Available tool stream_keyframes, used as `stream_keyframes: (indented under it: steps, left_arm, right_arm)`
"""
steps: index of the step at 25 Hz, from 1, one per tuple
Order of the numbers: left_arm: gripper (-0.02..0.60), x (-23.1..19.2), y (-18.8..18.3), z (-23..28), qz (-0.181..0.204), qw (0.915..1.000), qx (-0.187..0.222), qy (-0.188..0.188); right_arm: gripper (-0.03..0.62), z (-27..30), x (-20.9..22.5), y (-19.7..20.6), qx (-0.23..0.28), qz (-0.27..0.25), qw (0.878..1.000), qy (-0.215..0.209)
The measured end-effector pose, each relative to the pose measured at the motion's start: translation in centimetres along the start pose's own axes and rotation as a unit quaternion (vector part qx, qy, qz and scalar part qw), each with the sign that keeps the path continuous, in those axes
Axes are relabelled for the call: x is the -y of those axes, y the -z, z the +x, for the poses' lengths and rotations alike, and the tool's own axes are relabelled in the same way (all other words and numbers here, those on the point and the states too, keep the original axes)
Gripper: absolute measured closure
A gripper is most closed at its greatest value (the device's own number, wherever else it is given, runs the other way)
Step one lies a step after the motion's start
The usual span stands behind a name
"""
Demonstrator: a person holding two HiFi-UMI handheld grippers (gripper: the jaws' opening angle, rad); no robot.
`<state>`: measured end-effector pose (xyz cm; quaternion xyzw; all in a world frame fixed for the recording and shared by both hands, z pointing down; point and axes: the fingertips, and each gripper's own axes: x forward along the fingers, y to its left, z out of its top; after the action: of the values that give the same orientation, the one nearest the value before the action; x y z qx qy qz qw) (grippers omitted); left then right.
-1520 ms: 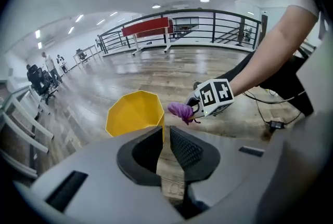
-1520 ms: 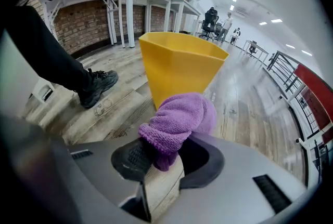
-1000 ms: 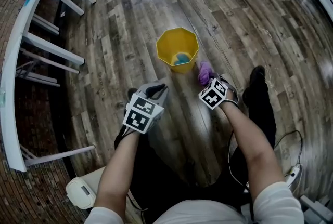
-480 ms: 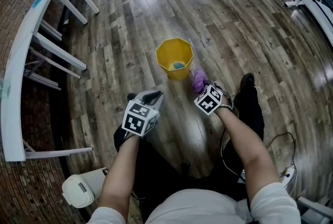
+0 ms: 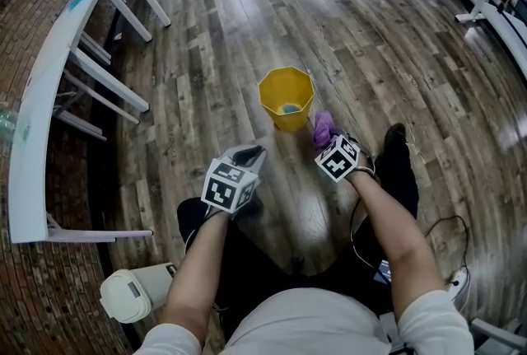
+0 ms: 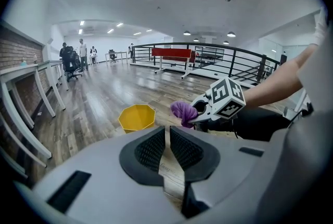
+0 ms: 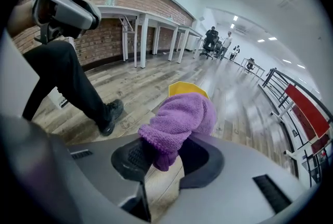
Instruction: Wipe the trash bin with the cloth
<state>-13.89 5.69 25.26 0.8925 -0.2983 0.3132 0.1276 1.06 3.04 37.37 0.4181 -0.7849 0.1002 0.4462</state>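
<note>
A yellow octagonal trash bin (image 5: 286, 95) stands upright on the wooden floor, with something blue inside. It also shows in the left gripper view as the bin (image 6: 137, 117) and, mostly hidden by cloth, in the right gripper view as the bin (image 7: 186, 90). My right gripper (image 5: 328, 137) is shut on a bunched purple cloth (image 7: 178, 122), held just right of the bin's lower side; the cloth (image 5: 323, 128) looks close to the bin wall. My left gripper (image 5: 249, 156) hovers nearer me, left of the bin, jaws nearly together with nothing between them (image 6: 167, 146).
White desks (image 5: 58, 73) on slanted legs line the brick wall at left. A white cylindrical container (image 5: 130, 294) sits by my left leg. Cables (image 5: 449, 263) lie on the floor at right. A black railing (image 6: 208, 59) and distant people stand across the room.
The view has shifted so the bin sits a little farther right. Both grippers stay near the bin; the right one keeps the cloth beside the bin's lower right side.
</note>
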Motion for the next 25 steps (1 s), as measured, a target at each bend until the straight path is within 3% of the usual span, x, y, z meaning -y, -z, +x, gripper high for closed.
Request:
stream_keyframes:
  steps: [25]
  left_arm:
    - [0.554,0.8,-0.5,-1.2,-0.034,0.9989,0.032,0.01]
  right_arm:
    - [0.477,-3.2,-0.2,-1.2,-0.002,-0.014,1.0,0.006]
